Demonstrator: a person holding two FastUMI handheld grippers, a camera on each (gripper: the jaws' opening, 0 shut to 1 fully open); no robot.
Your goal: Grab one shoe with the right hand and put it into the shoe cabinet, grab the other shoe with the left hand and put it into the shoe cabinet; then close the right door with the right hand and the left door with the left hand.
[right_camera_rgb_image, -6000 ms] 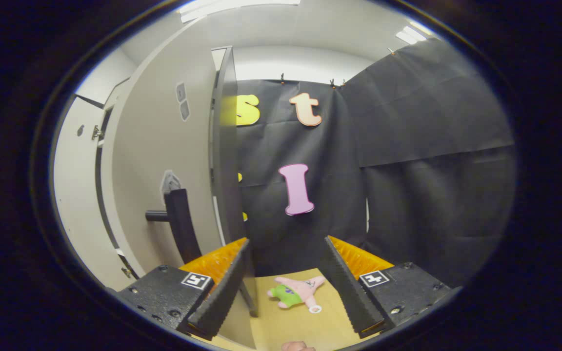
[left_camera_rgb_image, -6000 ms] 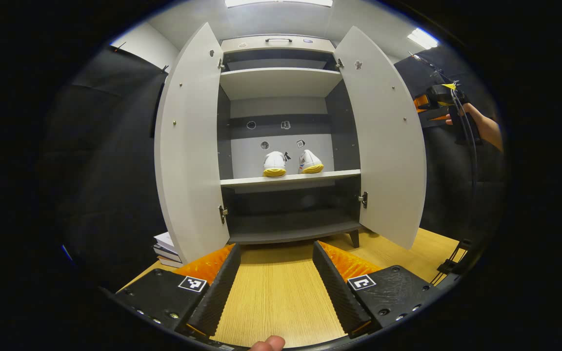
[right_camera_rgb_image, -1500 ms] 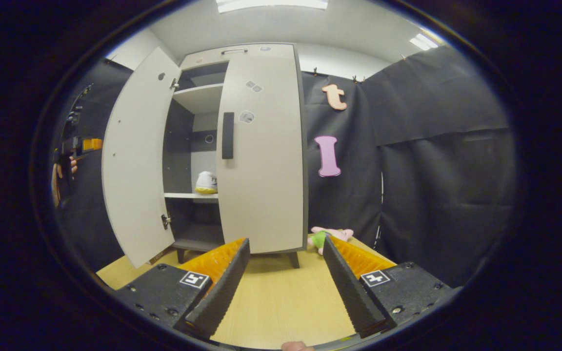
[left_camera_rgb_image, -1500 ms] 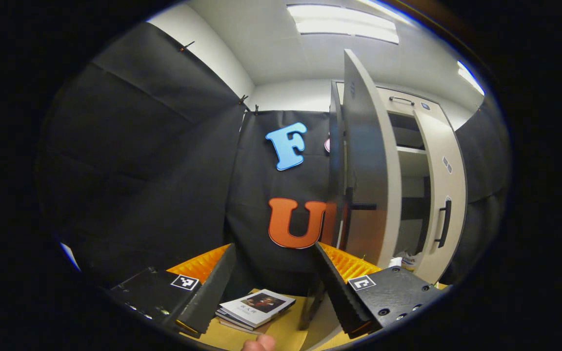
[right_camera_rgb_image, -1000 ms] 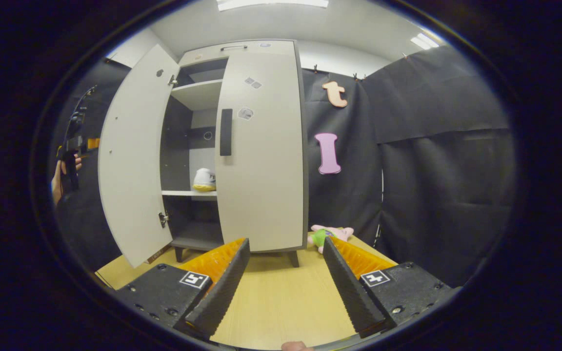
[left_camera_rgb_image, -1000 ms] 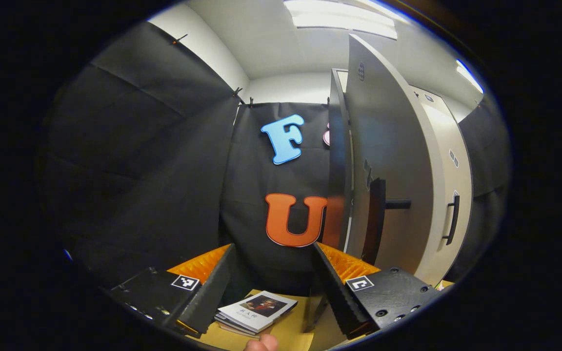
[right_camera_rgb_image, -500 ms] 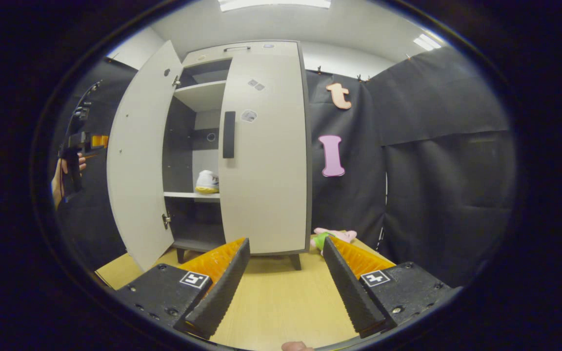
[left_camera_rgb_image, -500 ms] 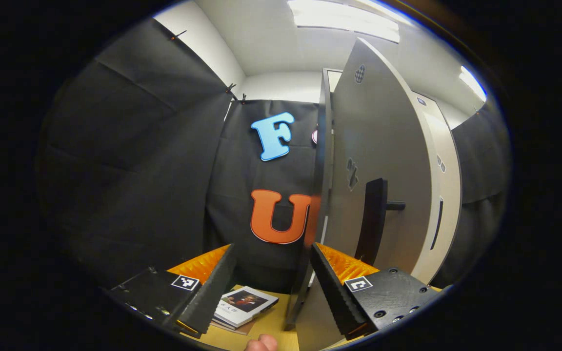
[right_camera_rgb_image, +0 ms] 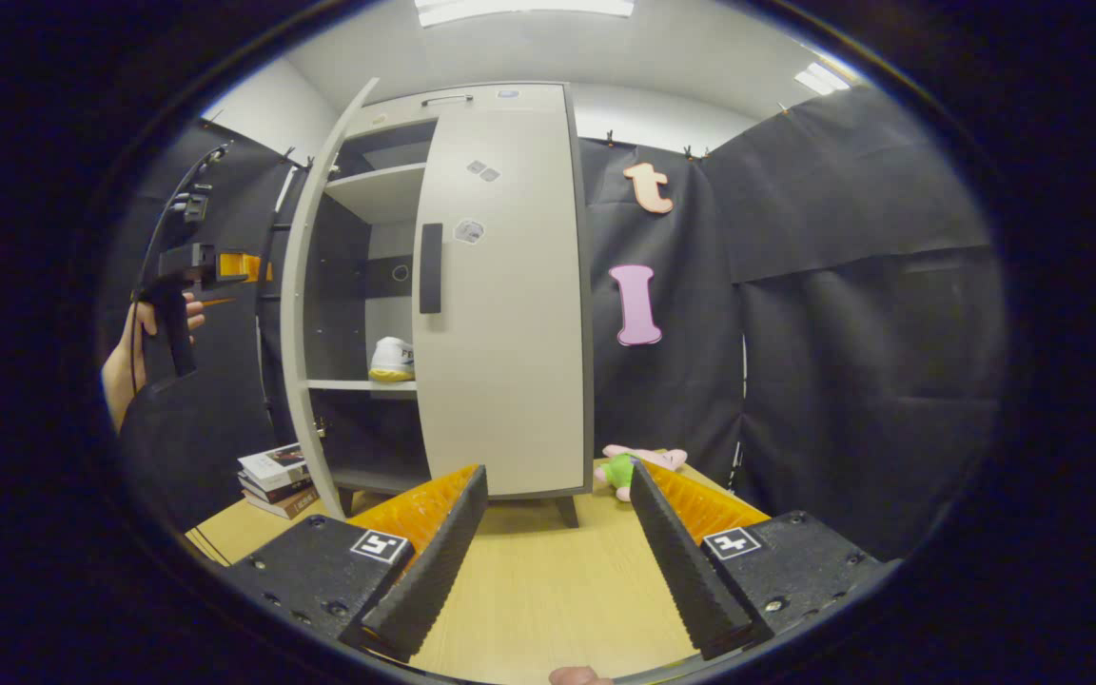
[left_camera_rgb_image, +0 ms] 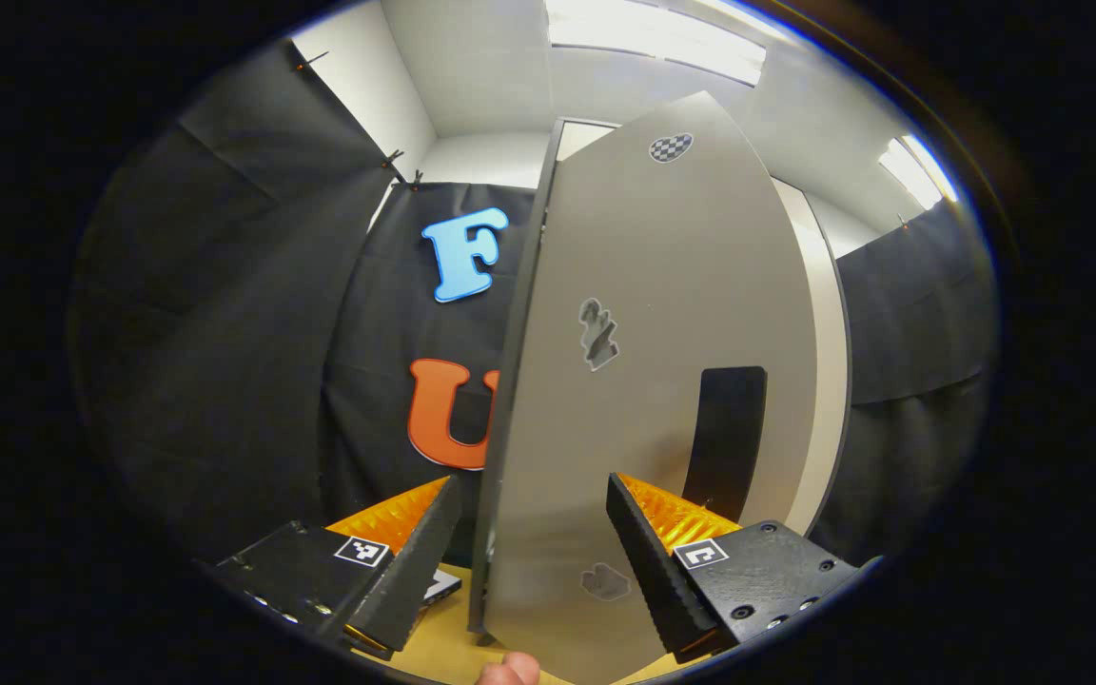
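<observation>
— How many shoes and doors?
— One shoe (right_camera_rgb_image: pixel 393 360) shows on the shoe cabinet (right_camera_rgb_image: pixel 386 190) shelf; the right door (right_camera_rgb_image: pixel 500 295) is shut and hides the rest. The left door (left_camera_rgb_image: pixel 643 381) stands partly open.
— The grippers?
— The left gripper (left_camera_rgb_image: pixel 534 533) gapes wide astride that door's edge, touching unclear. The right gripper (right_camera_rgb_image: pixel 553 542) gapes wide over bare worktop (right_camera_rgb_image: pixel 548 590).

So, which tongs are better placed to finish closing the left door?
Left. The left tongs are open right at the left door, its edge between them. The right tongs hang back over the table, facing the closed right door.
</observation>
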